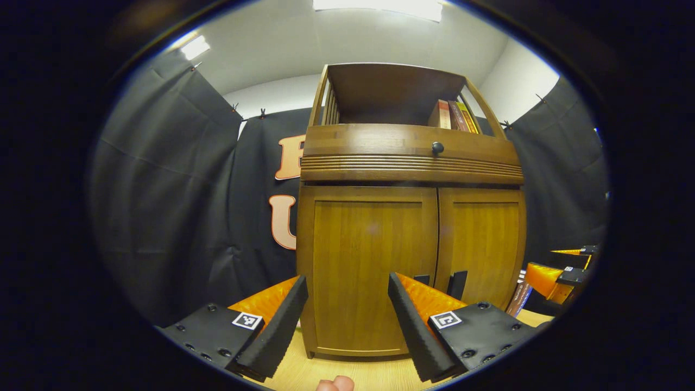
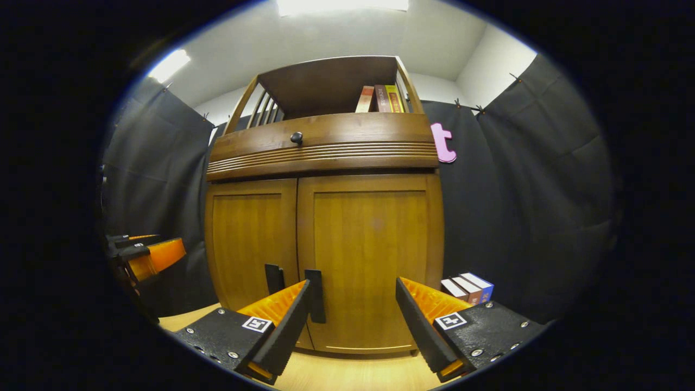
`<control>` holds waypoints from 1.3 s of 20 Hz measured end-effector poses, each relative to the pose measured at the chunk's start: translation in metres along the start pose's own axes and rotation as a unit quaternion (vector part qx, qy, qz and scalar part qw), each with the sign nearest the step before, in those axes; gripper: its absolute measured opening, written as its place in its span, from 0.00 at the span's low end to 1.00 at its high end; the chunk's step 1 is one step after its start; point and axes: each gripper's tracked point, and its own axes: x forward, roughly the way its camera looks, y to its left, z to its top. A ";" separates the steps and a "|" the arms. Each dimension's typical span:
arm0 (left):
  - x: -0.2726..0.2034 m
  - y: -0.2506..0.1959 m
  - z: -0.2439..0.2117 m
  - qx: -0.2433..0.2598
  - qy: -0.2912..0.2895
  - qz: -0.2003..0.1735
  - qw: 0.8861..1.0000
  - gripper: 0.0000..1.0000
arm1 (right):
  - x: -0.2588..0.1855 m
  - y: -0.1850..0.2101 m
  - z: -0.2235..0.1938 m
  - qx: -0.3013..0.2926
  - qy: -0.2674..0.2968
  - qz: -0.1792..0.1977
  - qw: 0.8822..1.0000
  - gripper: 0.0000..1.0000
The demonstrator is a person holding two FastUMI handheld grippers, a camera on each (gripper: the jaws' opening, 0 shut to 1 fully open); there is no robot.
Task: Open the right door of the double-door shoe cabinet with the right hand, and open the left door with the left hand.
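A brown wooden shoe cabinet [image 1: 407, 157] stands on a light wood table, both doors closed. In the left gripper view the left door [image 1: 369, 260] faces my open left gripper [image 1: 347, 282], whose fingers are apart in front of it without touching; its black handle [image 1: 422, 279] peeks out behind the right finger. In the right gripper view the right door [image 2: 369, 255] fills the gap of my open right gripper [image 2: 353, 288], with that door's black handle [image 2: 316, 296] just behind the left finger. The other door's handle [image 2: 274, 278] stands beside it.
A drawer with a round black knob [image 1: 437, 147] sits above the doors, and books [image 1: 453, 115] stand on the open top shelf. More books [image 2: 468, 288] lean at the cabinet's right side. The other gripper [image 1: 554, 277] shows at the far right. A fingertip [image 1: 335, 384] shows at the bottom edge.
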 end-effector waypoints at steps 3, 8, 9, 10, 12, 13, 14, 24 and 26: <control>-0.004 0.001 0.007 0.003 -0.008 -0.001 1.000 0.98 | 0.033 0.024 -0.007 -0.012 0.001 0.026 1.000 0.93; -0.019 0.014 0.010 0.008 -0.009 0.010 1.000 0.97 | 0.099 0.040 -0.040 -0.026 0.019 0.021 0.999 0.94; -0.022 0.017 0.010 0.007 -0.010 0.015 1.000 0.96 | 0.110 0.038 -0.048 -0.031 0.025 0.010 0.999 0.94; -0.023 0.020 0.009 0.006 -0.009 0.018 1.000 0.99 | 0.118 0.035 -0.055 -0.033 0.029 0.001 0.999 0.94; -0.028 0.025 0.008 0.009 -0.006 0.023 1.000 0.96 | 0.133 0.037 -0.069 -0.036 0.046 0.002 0.998 0.94; -0.031 0.028 0.008 0.011 -0.007 0.026 1.000 0.97 | 0.141 0.038 -0.076 -0.039 0.052 0.003 0.998 0.94; -0.031 0.032 0.010 0.013 -0.009 0.029 0.999 0.96 | 0.148 0.040 -0.081 -0.040 0.057 -0.001 0.998 0.94; -0.037 0.040 0.012 0.006 -0.008 0.030 0.999 0.96 | 0.153 0.051 -0.094 -0.024 0.047 -0.010 0.999 0.88; -0.039 0.041 0.013 0.008 -0.008 0.029 1.000 0.96 | 0.154 0.058 -0.097 -0.018 0.052 -0.001 0.999 0.75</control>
